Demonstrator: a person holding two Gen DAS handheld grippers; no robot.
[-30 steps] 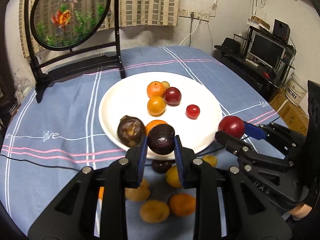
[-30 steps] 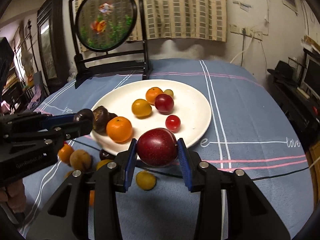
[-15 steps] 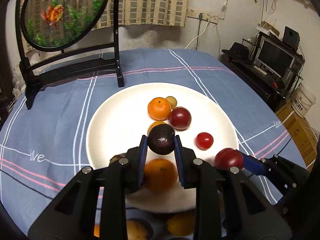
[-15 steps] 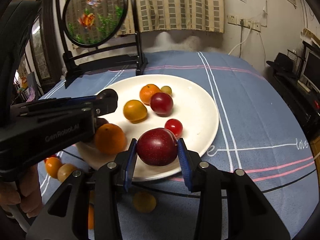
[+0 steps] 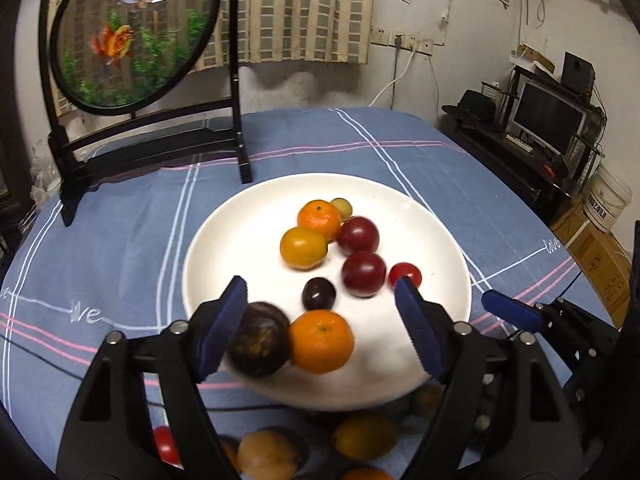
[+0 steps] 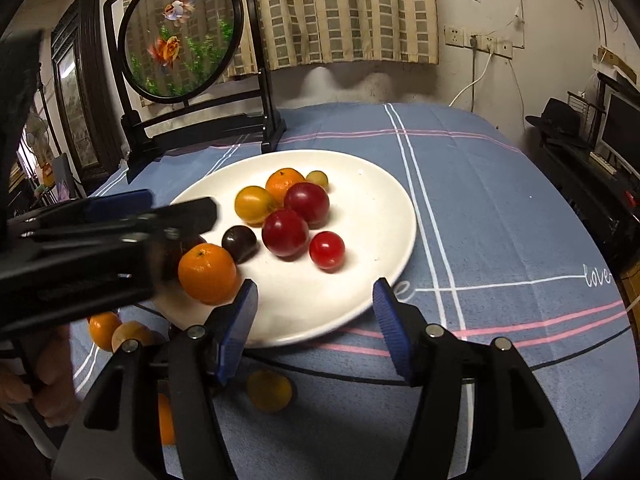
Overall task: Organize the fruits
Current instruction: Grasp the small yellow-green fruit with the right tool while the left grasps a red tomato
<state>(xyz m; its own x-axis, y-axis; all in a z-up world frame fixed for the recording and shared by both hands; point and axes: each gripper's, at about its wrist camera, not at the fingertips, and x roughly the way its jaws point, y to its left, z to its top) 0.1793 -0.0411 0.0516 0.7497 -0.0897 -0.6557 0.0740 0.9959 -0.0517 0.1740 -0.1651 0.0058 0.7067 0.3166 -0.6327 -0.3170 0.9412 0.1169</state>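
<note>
A white plate (image 5: 248, 240) on the blue checked cloth holds several fruits. My left gripper (image 5: 320, 288) hangs over the plate's near side, its jaws opening and gripping nothing. A small dark plum (image 5: 318, 293) lies on the plate just beyond the pads. A large brown fruit (image 5: 260, 344) and an orange (image 5: 322, 340) sit by the left finger. My right gripper (image 6: 316, 288) is above the plate's (image 6: 360, 200) near rim, its jaws also opening and empty. A red plum (image 6: 285, 233) rests among the other fruits, beside the dark plum (image 6: 239, 243).
Several loose fruits lie on the cloth in front of the plate (image 5: 364, 436), (image 6: 269, 390), with a thin black cable across them. A black-framed goldfish screen (image 5: 136, 40) stands at the back left. A desk with a monitor (image 5: 548, 116) is off to the right.
Both grippers have opened. The dark plum left the left jaws and the red plum left the right jaws; both now lie on the plate. The left gripper moved forward over the plate.
</note>
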